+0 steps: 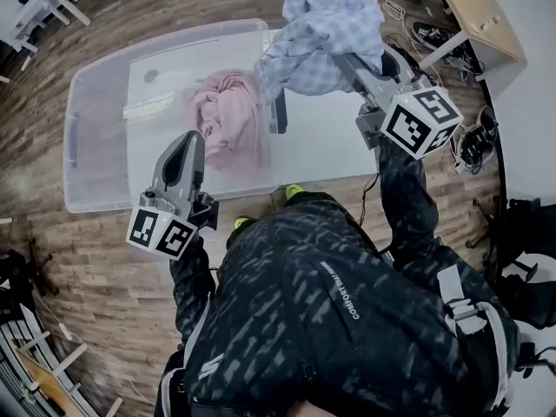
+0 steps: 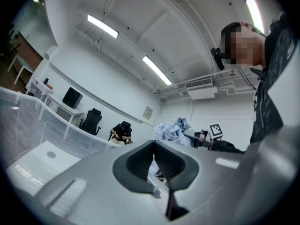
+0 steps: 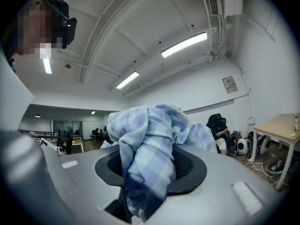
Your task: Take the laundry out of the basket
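Observed: a clear plastic basket (image 1: pixel 87 146) stands on the wood floor (image 1: pixel 87 259), directly in front of the person, whose green shoe toes (image 1: pixel 295 191) are at its near edge.

Right gripper (image 1: pixel 334 55): clenched on a pale blue checked cloth (image 1: pixel 321 33). In the right gripper view the fabric is pinched between the two pads (image 3: pixel 187 163), bunching up above the jaws and trailing down below them. The cloth is lifted clear of the basket and hangs in the air over its far right corner, with one fold drooping towards the basket's middle. It also shows in the left gripper view (image 2: pixel 171 128), bundled on the end of the other tool.

Left gripper (image 1: pixel 193 142): jaw tips closed together with nothing between them, as its own view confirms (image 2: pixel 153 146). It is held low over the basket's near edge, left of centre, pointing inward.

Remaining contents: a pink garment (image 1: pixel 230 115) lies crumpled on the basket floor, about midway between the near and far edges. The left gripper's tip is just beside it; contact cannot be confirmed.

Surroundings: a light wooden desk (image 1: pixel 482 16) stands beyond the basket's far right corner
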A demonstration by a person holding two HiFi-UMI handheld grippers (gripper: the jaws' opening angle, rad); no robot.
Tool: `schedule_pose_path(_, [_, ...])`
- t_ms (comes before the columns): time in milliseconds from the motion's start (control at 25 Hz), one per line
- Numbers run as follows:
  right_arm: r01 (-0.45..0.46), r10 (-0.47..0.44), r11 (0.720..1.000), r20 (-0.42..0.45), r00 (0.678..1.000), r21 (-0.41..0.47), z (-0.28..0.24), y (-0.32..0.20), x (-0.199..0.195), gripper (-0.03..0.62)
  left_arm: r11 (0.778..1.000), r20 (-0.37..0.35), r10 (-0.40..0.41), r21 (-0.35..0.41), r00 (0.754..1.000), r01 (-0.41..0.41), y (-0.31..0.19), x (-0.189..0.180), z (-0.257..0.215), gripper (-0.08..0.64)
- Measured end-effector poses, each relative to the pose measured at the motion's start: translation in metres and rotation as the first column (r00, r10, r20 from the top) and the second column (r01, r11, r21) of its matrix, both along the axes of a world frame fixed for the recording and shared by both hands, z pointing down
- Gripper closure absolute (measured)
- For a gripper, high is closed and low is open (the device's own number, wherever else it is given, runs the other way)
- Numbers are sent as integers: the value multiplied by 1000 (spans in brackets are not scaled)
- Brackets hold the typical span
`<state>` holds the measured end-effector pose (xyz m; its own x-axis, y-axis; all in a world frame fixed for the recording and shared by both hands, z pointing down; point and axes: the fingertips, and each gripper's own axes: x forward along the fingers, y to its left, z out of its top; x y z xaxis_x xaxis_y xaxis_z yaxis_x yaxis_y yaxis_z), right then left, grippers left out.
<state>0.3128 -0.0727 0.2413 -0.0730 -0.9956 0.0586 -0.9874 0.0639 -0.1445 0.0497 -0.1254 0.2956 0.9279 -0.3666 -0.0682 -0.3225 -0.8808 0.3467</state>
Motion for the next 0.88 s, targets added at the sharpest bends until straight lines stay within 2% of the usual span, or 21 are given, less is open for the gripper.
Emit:
schedule_pose_path(280, [-51, 51, 998, 8, 999, -44, 24, 36, 76, 405, 999, 1, 33, -1, 999, -33, 17, 67, 2, 551])
schedule_pose_path(560, [-12, 14, 986, 11, 1000, -165, 99, 44, 110, 402, 1000, 12, 28, -4, 1000, -28, 34, 118, 6, 551])
schedule_pose_path(680, [12, -7, 969, 23, 1000, -247, 153, 40, 113, 400, 1000, 28, 17, -7, 999, -17, 37, 129, 8, 551])
schedule_pose_path(880, [57, -30, 910, 72, 997, -410, 255, 37, 100, 397, 1000, 71, -22, -15, 997, 23, 37, 129, 14, 551])
